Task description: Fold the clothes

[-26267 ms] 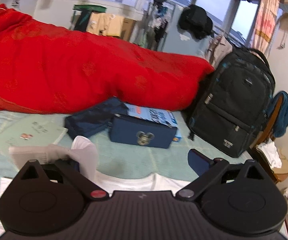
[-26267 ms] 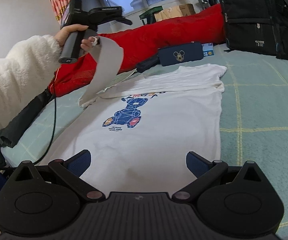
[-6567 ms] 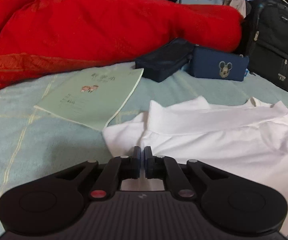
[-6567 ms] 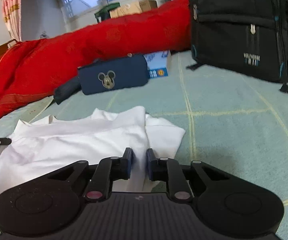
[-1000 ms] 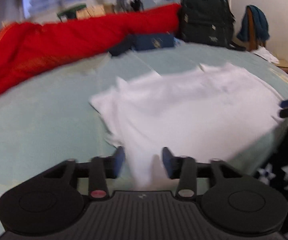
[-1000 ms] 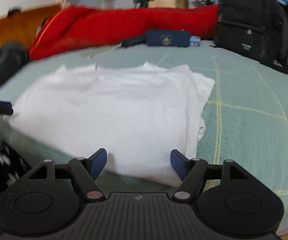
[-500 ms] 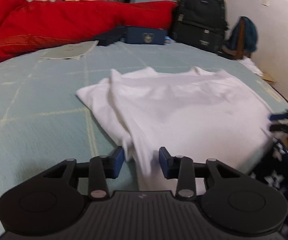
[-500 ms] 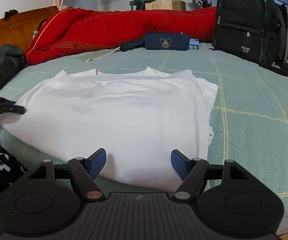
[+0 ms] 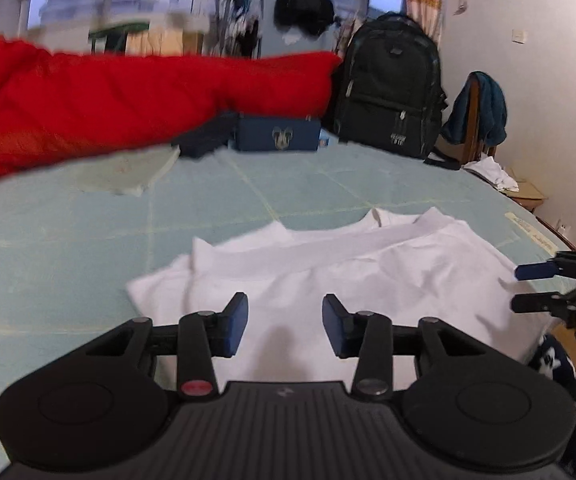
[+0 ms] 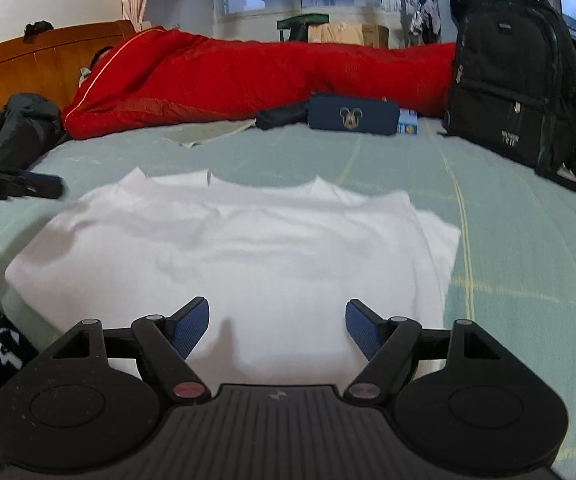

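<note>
A white T-shirt (image 9: 348, 272) (image 10: 232, 252) lies folded into a rough rectangle on the pale green bed sheet, near the bed's front edge. My left gripper (image 9: 284, 320) hovers open above the shirt's near left part, nothing between its blue pads. My right gripper (image 10: 277, 320) is open too, raised over the shirt's near edge and holding nothing. In the left wrist view the right gripper (image 9: 536, 286) shows at the right edge; in the right wrist view the left gripper (image 10: 28, 186) pokes in from the left.
A red quilt (image 10: 248, 76) lies along the back of the bed. In front of it sit a navy pouch (image 10: 352, 118), a dark case (image 10: 280, 118) and a booklet (image 9: 124, 172). A black backpack (image 10: 516, 84) stands at back right. A chair (image 9: 476, 116) stands beside the bed.
Both grippers have lifted and pulled back from the shirt. The left gripper's fingers have spread wider and let go of the shirt's edge, which now lies flat.
</note>
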Available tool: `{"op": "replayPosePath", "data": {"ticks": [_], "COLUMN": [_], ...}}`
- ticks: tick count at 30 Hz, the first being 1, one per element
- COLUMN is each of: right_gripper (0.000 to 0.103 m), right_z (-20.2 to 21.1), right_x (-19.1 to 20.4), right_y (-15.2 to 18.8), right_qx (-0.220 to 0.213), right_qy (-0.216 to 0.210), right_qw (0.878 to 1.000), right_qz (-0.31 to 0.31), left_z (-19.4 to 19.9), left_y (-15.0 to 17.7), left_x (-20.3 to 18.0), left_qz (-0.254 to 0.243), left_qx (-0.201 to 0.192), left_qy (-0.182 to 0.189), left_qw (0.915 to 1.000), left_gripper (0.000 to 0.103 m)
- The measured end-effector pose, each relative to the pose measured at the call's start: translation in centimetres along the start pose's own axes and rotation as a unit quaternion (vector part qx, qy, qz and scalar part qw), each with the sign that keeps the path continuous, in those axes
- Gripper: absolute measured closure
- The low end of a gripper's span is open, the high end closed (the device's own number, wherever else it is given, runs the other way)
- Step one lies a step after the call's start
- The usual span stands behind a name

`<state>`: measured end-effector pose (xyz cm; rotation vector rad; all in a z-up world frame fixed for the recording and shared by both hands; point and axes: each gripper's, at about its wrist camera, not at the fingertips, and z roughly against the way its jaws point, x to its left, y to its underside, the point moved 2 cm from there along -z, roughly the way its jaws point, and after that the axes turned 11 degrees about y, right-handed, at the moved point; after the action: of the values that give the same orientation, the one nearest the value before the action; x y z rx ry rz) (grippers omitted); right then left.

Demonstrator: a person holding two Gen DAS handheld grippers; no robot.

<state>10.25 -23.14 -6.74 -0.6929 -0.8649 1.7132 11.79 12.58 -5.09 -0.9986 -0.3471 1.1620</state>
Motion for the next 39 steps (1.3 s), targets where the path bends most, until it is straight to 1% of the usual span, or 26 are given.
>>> {"op": "replayPosePath", "data": {"ticks": [3,4,5,7,8,9,10,13,14,15,17,18,19,20,22,23,27,29,33,34,36,38,39], "right_gripper": [0.021,0.02,0.017,0.016,0.016,0.016,0.016,0.014,0.011,0.009,0.009,0.009,0.009,0.009,0.009,0.009,0.008,0.006,0.003,0.003,0.003,0.003,0.002], "right_z": [-0.4,-0.6,-0.8,-1.2,-1.5,-1.6,-1.8,-2.3,-2.7,-3.2,-4.5,-5.3,-6.1,-6.8,-7.6,-7.8,-7.9,-7.9,-7.9,-7.9,-9.4,-11.6,-11.8], "right_x": [-0.3,-0.6,-0.9,-1.4,-1.8,-2.1,-2.3,-2.6,-2.6,-2.4,-2.2,-2.3,-2.4,-2.6,-3.1,-3.3,-2.8,-2.5,-1.9,-1.7,-1.3,-1.5,-1.6], "right_y": [-0.1,0.2,0.4,0.9,1.0,0.8,0.4,-0.8,-1.4,-2.0,-2.8,-2.9,-3.0,-2.8,-2.2,-1.9,-2.9,-3.4,-4.5,-4.8,-5.0,-4.9,-5.0], "right_qx": [0.0,0.004,0.008,0.016,0.021,0.018,0.014,0.0,-0.004,-0.007,-0.007,-0.001,0.005,0.013,0.023,0.025,0.019,0.016,0.009,0.007,0.021,0.048,0.049], "right_qy": [0.003,0.006,0.008,0.013,0.015,0.015,0.015,0.01,0.005,0.003,-0.001,-0.001,0.0,0.001,0.016,0.027,0.027,0.026,0.024,0.024,0.033,0.047,0.053], "right_qw": [1.0,1.0,1.0,0.999,0.999,0.999,0.999,0.999,1.0,1.0,1.0,1.0,0.999,0.999,0.998,0.998,0.998,0.999,0.999,0.999,0.999,0.998,0.997], "right_qz": [-0.01,-0.015,-0.019,-0.028,-0.033,-0.035,-0.037,-0.035,-0.03,-0.025,-0.018,-0.024,-0.032,-0.043,-0.056,-0.06,-0.047,-0.039,-0.024,-0.02,-0.014,-0.022,-0.026], "left_z": [-2.4,-2.5,-2.0,-1.3,-1.2,-1.0,-1.1,-2.1,-2.7,-3.6,-5.2,-5.9,-6.5,-7.1,-8.2,-8.2,-7.2,-6.6,-6.2,-6.5,-7.1,-7.1,-6.9], "left_y": [1.5,1.9,2.0,1.5,1.1,0.5,-0.1,-2.1,-2.5,-2.8,-2.9,-2.6,-2.3,-1.9,-1.0,-1.0,-1.4,-1.7,-1.3,-1.1,-0.4,-0.1,-0.3], "left_x": [2.0,2.1,1.8,0.9,0.5,0.2,0.0,0.0,0.1,0.3,0.6,0.7,0.9,1.3,2.1,2.0,0.4,-0.6,-2.3,-2.3,-1.4,-1.1,-1.3], "left_qz": [0.053,0.061,0.06,0.05,0.041,0.028,0.019,0.002,0.003,0.007,0.02,0.027,0.035,0.044,0.053,0.052,0.039,0.029,0.028,0.033,0.047,0.043,0.04], "left_qx": [0.038,0.042,0.039,0.046,0.048,0.043,0.037,0.019,0.018,0.021,0.027,0.028,0.028,0.032,0.041,0.037,0.029,0.026,0.021,0.025,0.045,0.045,0.047], "left_qy": [-0.054,-0.064,-0.068,-0.081,-0.085,-0.084,-0.08,-0.056,-0.047,-0.038,-0.015,0.0,0.005,-0.015,-0.076,-0.088,-0.096,-0.098,-0.058,-0.059,-0.098,-0.116,-0.13], "left_qw": [0.9964,0.9953,0.9951,0.9944,0.9944,0.9951,0.996,0.9983,0.9987,0.999,0.9994,0.9993,0.999,0.9984,0.9949,0.9941,0.9942,0.9944,0.9977,0.9974,0.9931,0.9913,0.9896], "left_gripper": [0.06,0.06,0.06,0.058,0.05,0.044,0.036,0.034,0.034,0.034,0.035,0.034,0.032,0.032,0.036,0.036,0.035,0.029,0.024,0.024,0.025,0.024,0.024]}}
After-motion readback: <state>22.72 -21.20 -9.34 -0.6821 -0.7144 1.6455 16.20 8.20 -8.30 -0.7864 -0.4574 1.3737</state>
